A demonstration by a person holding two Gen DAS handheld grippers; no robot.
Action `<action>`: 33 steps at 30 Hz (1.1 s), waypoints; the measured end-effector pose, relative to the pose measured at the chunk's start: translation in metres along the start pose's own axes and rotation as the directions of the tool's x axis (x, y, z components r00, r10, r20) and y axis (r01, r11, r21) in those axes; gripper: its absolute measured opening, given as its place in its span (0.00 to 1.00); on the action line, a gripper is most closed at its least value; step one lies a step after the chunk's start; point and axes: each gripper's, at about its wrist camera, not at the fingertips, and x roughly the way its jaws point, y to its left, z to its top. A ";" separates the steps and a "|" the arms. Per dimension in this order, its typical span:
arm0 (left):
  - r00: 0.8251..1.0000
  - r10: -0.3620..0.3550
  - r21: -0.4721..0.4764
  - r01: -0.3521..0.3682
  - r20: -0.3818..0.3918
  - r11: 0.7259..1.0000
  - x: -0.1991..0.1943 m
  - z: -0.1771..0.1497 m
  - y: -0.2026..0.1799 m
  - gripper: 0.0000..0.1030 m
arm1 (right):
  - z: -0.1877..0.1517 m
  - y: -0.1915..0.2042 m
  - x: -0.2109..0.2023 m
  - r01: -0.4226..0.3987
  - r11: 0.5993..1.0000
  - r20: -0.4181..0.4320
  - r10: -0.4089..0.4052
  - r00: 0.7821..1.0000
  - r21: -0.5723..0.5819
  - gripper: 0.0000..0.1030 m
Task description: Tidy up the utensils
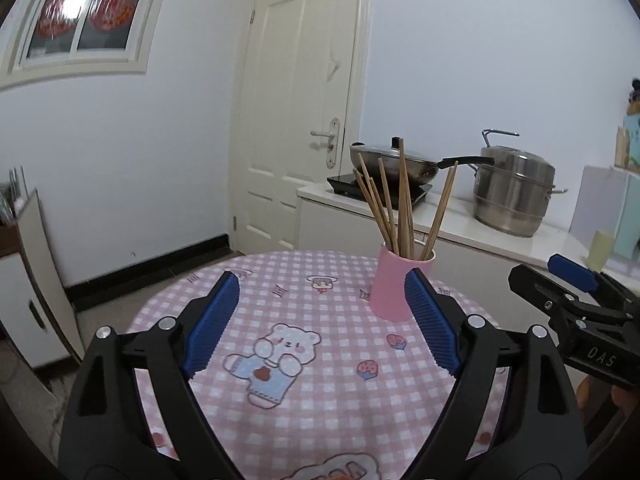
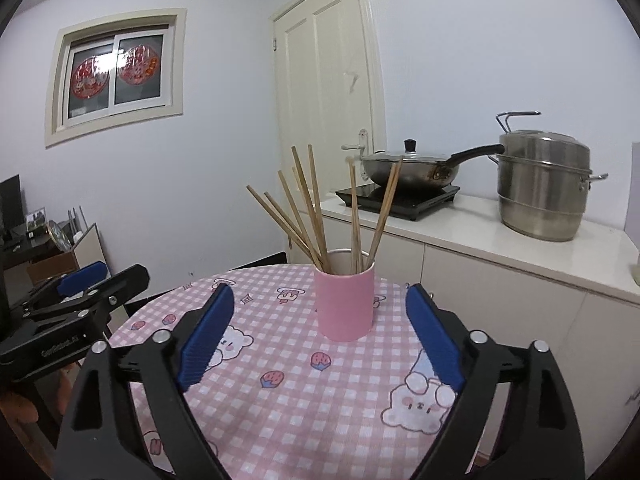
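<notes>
1. Your left gripper point(image 1: 320, 320) is spread wide, holding nothing.
2. Your right gripper point(image 2: 320, 332) gapes empty too.
3. The wooden chopsticks point(image 2: 316, 216) stand bunched in the pink cylindrical cup point(image 2: 345, 304) on the pink checked surface point(image 2: 280, 400).
4. No stray utensils show; sorting looks finished.
</notes>
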 end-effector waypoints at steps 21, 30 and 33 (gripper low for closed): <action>0.985 0.090 0.058 -0.099 0.149 0.993 -0.057 0.014 -0.006 0.90 | 0.003 0.029 -0.045 0.005 0.999 0.114 0.000 0.993 -0.044 0.92; 0.980 0.107 0.054 -0.117 0.168 0.992 -0.062 0.014 -0.005 0.94 | 0.002 0.034 -0.050 0.045 0.997 0.137 -0.036 0.990 -0.063 0.92; 0.979 0.110 0.066 -0.123 0.171 0.990 -0.062 0.013 -0.007 0.94 | 0.002 0.035 -0.051 0.050 0.997 0.140 -0.041 0.989 -0.066 0.92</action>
